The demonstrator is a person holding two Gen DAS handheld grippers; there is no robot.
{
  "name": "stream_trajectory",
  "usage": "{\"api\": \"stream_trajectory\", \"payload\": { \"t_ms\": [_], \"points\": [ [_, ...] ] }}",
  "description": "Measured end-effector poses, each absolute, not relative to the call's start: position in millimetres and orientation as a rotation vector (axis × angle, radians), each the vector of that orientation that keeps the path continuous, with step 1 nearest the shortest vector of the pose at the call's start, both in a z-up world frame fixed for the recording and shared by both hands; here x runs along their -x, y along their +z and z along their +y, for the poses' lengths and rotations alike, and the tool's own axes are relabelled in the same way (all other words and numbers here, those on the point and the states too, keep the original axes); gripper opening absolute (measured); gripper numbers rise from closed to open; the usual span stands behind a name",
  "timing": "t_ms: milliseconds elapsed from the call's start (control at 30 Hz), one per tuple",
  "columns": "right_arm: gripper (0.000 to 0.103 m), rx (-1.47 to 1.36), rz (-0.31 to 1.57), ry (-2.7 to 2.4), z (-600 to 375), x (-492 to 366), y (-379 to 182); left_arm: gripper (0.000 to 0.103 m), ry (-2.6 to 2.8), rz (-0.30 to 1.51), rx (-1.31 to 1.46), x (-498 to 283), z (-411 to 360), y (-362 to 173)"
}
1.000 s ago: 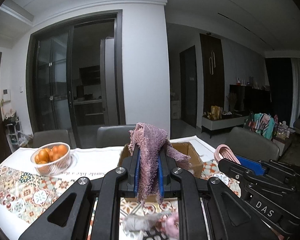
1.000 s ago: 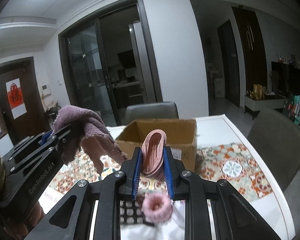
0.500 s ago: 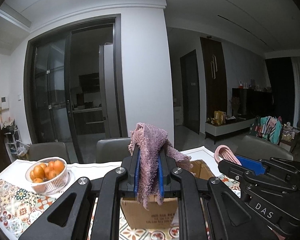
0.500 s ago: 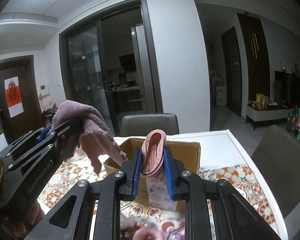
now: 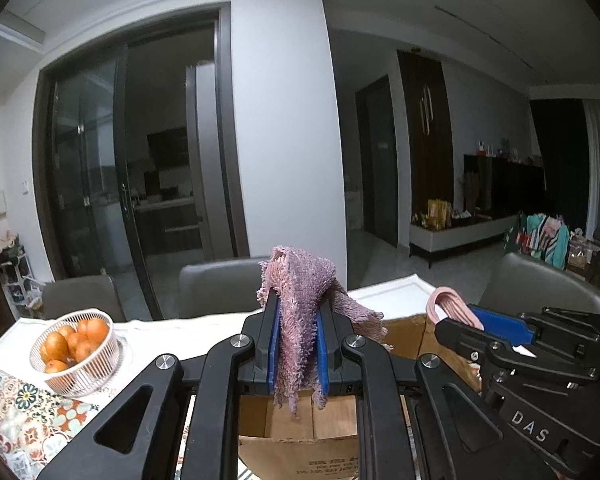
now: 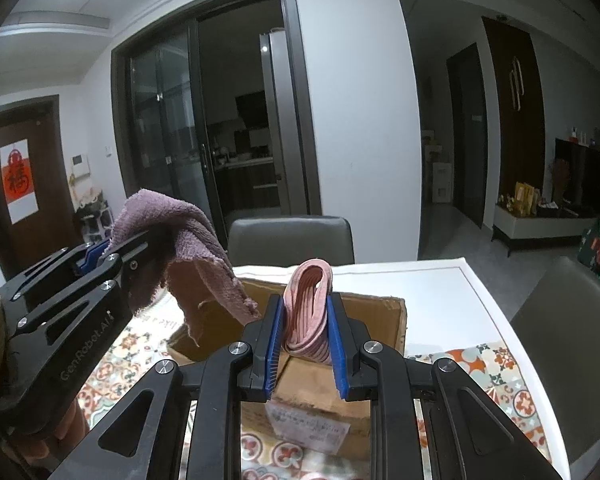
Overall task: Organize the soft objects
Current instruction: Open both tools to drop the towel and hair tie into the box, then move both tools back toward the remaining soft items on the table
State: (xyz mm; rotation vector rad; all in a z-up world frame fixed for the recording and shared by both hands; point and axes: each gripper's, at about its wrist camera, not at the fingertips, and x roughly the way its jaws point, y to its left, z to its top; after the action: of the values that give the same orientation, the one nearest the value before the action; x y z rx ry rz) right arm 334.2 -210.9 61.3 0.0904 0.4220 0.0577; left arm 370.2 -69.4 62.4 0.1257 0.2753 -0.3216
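Both grippers sit higher than a moment ago, so the cardboard box [image 6: 332, 320] looks lower in my views and the little things on the table have slid out of sight. My left gripper [image 5: 298, 344] pinches a fuzzy purple cloth [image 5: 300, 300] between its blue pads; the cloth flops over the top and hangs down toward the box. My right gripper [image 6: 306, 336] squeezes a folded pink cloth [image 6: 308, 312], which stands up in a loop just above the open box. From the left view I see my right gripper beside me, above the box's right side. A white basket of oranges [image 5: 74, 354] sits on the patterned table [image 5: 16, 408], well apart from the box.
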Motion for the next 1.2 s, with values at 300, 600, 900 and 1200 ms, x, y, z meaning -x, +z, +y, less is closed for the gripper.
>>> {"api": "stream_trajectory", "payload": {
  "t_ms": [300, 600, 900, 1200],
  "points": [
    [0.023, -0.100, 0.530, 0.054, -218, -368, 34, 0.018, -0.357, 0.430, -0.175, -407, -87, 27],
    [0.048, -0.147, 0.620, 0.034, -230, -388, 9, 0.052, -0.338, 0.497, -0.225, -413, -98, 8],
    [0.051, -0.138, 0.596, 0.005, -230, -378, 15, 0.065, -0.303, 0.477, -0.236, -397, -85, 17],
    [0.054, -0.141, 0.531, 0.009, -219, -343, 39, 0.067, -0.276, 0.452, -0.204, -362, -62, 38]
  ]
}}
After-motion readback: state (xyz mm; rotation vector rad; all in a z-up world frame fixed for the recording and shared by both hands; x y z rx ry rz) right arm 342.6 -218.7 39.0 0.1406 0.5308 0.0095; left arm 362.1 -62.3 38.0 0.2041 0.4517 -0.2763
